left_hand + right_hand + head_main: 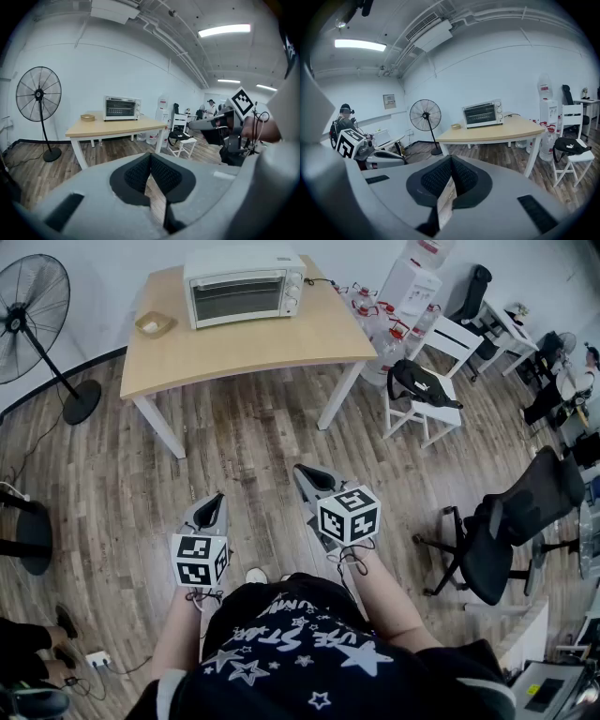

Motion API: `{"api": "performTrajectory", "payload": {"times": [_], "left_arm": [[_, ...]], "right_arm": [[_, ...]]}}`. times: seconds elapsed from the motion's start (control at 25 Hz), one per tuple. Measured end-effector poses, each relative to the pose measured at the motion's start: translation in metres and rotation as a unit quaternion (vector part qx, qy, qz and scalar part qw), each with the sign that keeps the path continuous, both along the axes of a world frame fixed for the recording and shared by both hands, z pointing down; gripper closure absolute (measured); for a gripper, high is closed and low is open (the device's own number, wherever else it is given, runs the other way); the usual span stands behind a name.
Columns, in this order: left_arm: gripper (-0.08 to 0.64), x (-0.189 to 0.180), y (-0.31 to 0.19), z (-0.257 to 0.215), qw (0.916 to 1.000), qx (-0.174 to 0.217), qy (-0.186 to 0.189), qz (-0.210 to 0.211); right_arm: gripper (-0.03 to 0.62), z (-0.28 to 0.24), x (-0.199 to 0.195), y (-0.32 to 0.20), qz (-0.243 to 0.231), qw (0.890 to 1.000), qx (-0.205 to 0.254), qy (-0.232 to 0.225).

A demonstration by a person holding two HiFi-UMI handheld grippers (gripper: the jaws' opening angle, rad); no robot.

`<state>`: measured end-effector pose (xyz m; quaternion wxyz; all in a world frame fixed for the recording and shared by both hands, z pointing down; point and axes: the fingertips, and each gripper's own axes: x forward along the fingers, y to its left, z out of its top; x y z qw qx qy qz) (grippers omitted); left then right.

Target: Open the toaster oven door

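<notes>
A white toaster oven (244,285) stands at the back of a light wooden table (281,343), its glass door closed. It also shows far off in the left gripper view (122,108) and in the right gripper view (483,113). Both grippers hang over the wood floor, well short of the table. My left gripper (217,501) is shut with nothing between its jaws, and its pads meet at the tip (151,157). My right gripper (306,474) is likewise shut and empty (451,161).
A small wooden bowl (155,324) sits on the table left of the oven. A standing fan (37,306) is at the far left. Right of the table are water bottles (375,315), a white chair with a black bag (422,390) and a black office chair (506,531).
</notes>
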<state>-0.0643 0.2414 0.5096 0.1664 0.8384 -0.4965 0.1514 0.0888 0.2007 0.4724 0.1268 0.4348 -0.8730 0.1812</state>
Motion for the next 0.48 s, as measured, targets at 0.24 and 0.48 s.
{"api": "performTrajectory", "payload": {"times": [0.24, 0.48], "left_arm": [[0.540, 0.000, 0.000, 0.000, 1.0000, -0.004, 0.001, -0.006], [0.540, -0.008, 0.004, 0.007, 0.9997, -0.015, 0.006, -0.016]], "right_arm": [[0.589, -0.001, -0.002, -0.001, -0.005, 1.000, -0.003, 0.006], [0.591, 0.009, -0.003, -0.005, 0.004, 1.000, -0.017, 0.020]]}}
